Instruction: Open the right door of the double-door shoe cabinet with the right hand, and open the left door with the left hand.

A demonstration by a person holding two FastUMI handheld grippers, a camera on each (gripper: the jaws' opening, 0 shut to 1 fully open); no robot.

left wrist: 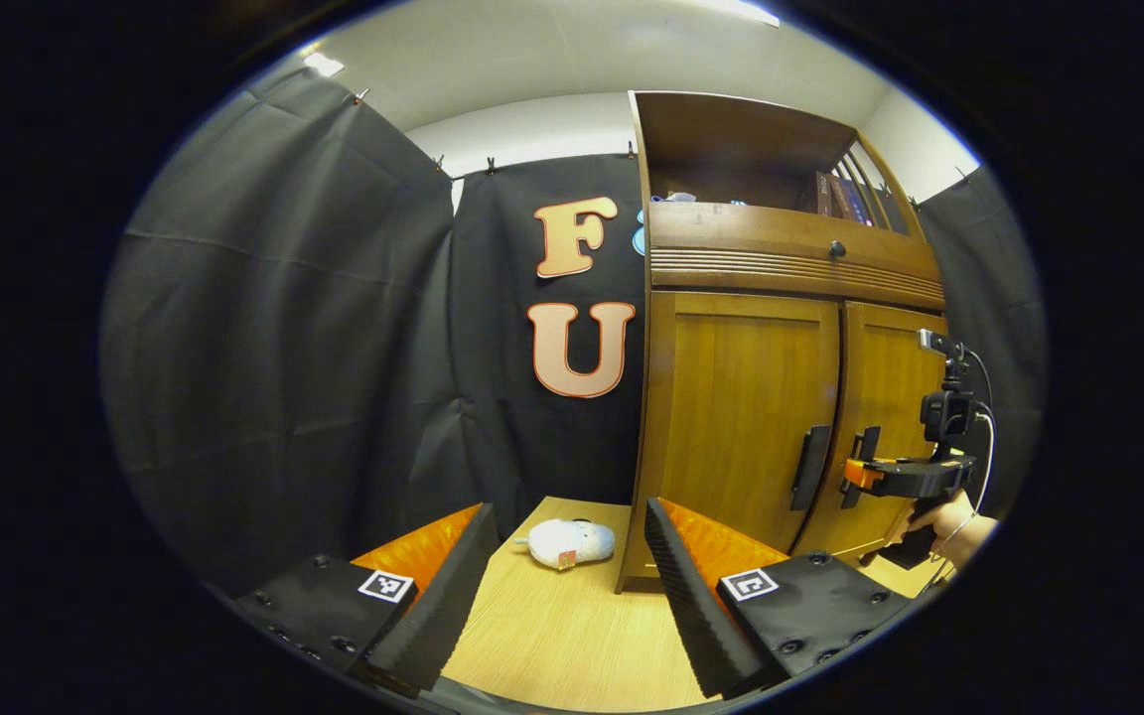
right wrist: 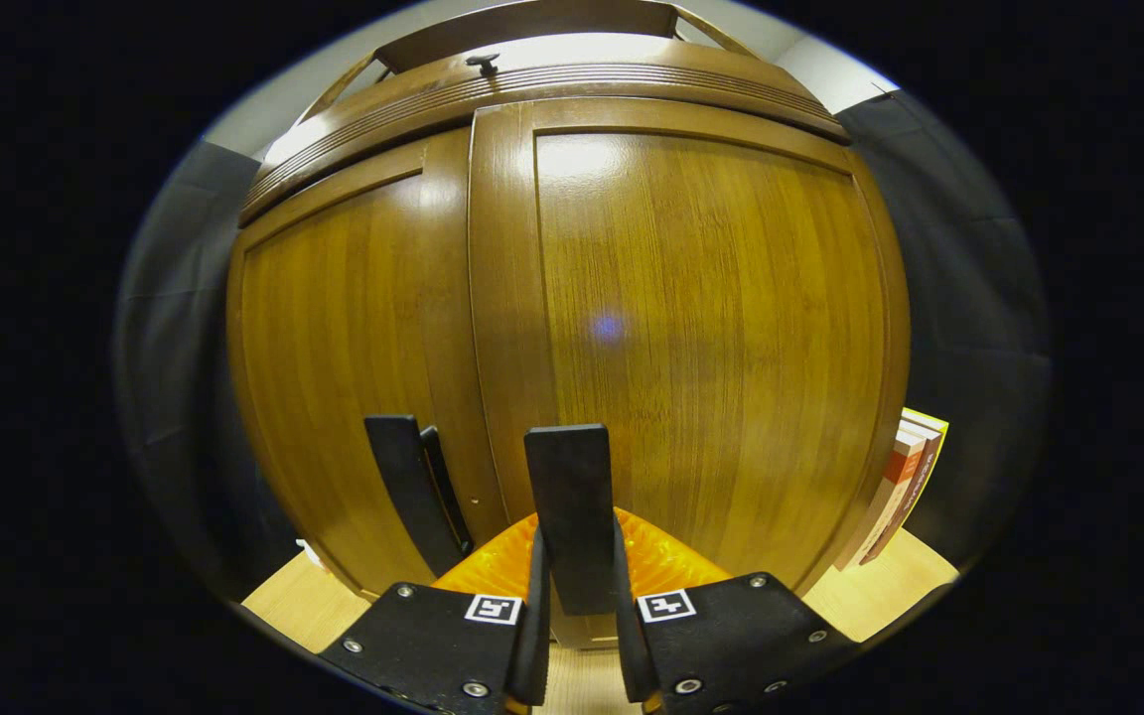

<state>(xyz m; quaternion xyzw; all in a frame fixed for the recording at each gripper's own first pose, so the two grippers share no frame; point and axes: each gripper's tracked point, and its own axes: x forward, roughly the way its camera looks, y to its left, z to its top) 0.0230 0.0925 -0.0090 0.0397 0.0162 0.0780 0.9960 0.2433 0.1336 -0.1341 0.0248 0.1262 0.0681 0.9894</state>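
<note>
Wooden right door (right wrist: 711, 338) stands shut, its upright handle (right wrist: 572, 511) clenched between the right gripper (right wrist: 577, 596) fingers, while the left gripper (left wrist: 562, 586), fingers spread, sits well left of the left door's handle (left wrist: 810, 467)

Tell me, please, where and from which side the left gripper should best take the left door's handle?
Probably around the middle of the left door's handle, coming straight at the door's front. It is a slim upright bar standing off the closed left door, so the open left gripper could close across its narrow width.
</note>
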